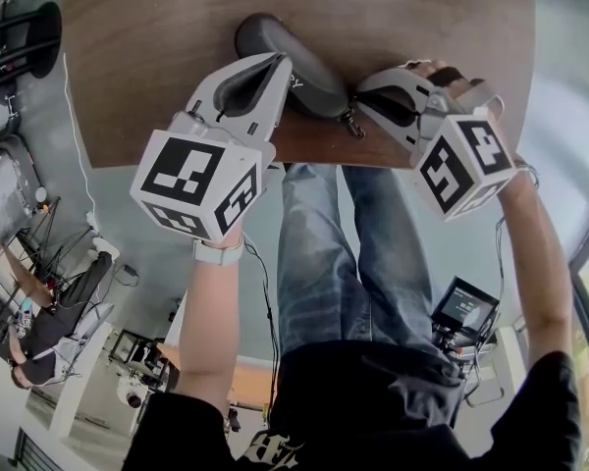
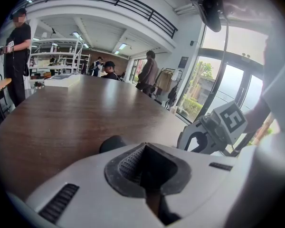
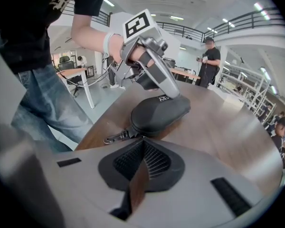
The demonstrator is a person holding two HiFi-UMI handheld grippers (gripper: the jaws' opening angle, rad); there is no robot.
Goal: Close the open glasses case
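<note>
A dark grey zip glasses case (image 1: 309, 72) lies on the brown table (image 1: 157, 37) near its front edge, lid down on its base. My left gripper (image 1: 273, 64) is shut, and its tip rests on top of the case (image 3: 159, 113); from its own view only a dark end of the case (image 2: 113, 143) shows beyond the jaws. My right gripper (image 1: 365, 91) is shut with nothing held. It sits just short of the case's clip end, where a small metal clip (image 3: 115, 137) hangs over the table edge.
The table stretches far beyond the case (image 2: 76, 113). Its front edge (image 1: 314, 155) runs just under both grippers, with the person's legs (image 1: 353, 253) below. Several people stand across the room (image 2: 14, 46).
</note>
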